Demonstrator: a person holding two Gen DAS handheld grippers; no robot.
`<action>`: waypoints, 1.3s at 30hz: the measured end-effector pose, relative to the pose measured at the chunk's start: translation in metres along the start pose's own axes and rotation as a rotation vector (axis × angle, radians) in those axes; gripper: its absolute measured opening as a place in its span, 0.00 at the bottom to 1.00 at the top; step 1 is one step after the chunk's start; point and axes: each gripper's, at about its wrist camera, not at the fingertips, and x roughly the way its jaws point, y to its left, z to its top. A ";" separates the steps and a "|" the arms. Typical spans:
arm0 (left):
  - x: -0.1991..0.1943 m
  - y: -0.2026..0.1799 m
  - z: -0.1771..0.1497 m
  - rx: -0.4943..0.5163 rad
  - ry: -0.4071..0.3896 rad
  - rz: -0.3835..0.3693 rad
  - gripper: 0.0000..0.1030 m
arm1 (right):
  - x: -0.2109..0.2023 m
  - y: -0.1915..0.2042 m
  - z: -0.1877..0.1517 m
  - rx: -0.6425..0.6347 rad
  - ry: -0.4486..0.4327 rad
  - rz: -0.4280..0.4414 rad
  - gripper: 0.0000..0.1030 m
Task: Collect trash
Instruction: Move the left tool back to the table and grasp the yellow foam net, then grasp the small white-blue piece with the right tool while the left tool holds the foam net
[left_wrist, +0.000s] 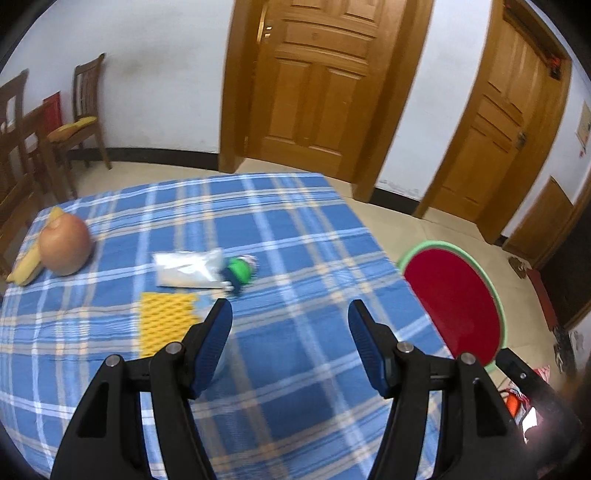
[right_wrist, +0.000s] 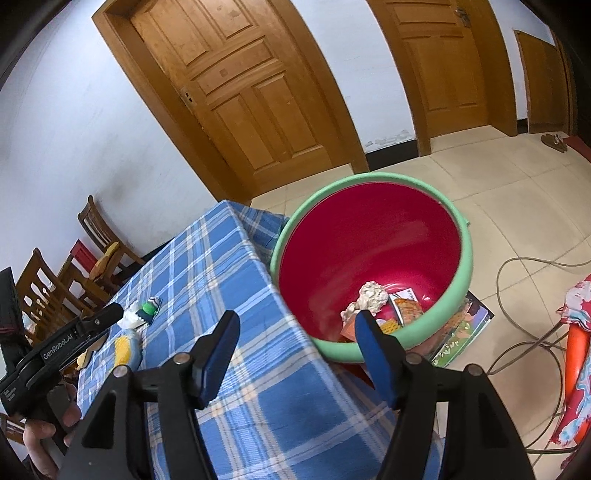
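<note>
A silver plastic pouch (left_wrist: 186, 268) lies on the blue plaid tablecloth (left_wrist: 280, 354), with a green and dark crumpled wrapper (left_wrist: 240, 270) at its right end and a yellow foam net (left_wrist: 166, 322) just in front. My left gripper (left_wrist: 290, 325) is open and empty, above the cloth just short of them. The red bin with a green rim (right_wrist: 373, 251) stands on the floor at the table's right edge, holding crumpled paper (right_wrist: 369, 295) and cartons. My right gripper (right_wrist: 297, 338) is open and empty over the table edge beside the bin.
A round orange fruit (left_wrist: 64, 243) and a banana (left_wrist: 27, 264) lie at the table's far left. Wooden chairs (left_wrist: 83, 107) stand behind the table. The bin also shows in the left wrist view (left_wrist: 454, 299). Books (right_wrist: 465, 328) and a cable (right_wrist: 517, 295) lie on the floor near the bin.
</note>
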 end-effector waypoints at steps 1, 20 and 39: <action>0.000 0.005 0.000 -0.008 0.000 0.007 0.63 | 0.001 0.002 0.000 -0.005 0.003 0.000 0.66; 0.018 0.087 -0.021 -0.111 0.064 0.168 0.63 | 0.018 0.037 -0.009 -0.068 0.054 0.003 0.66; 0.035 0.085 -0.031 -0.125 0.109 0.058 0.23 | 0.026 0.060 -0.014 -0.124 0.085 0.002 0.66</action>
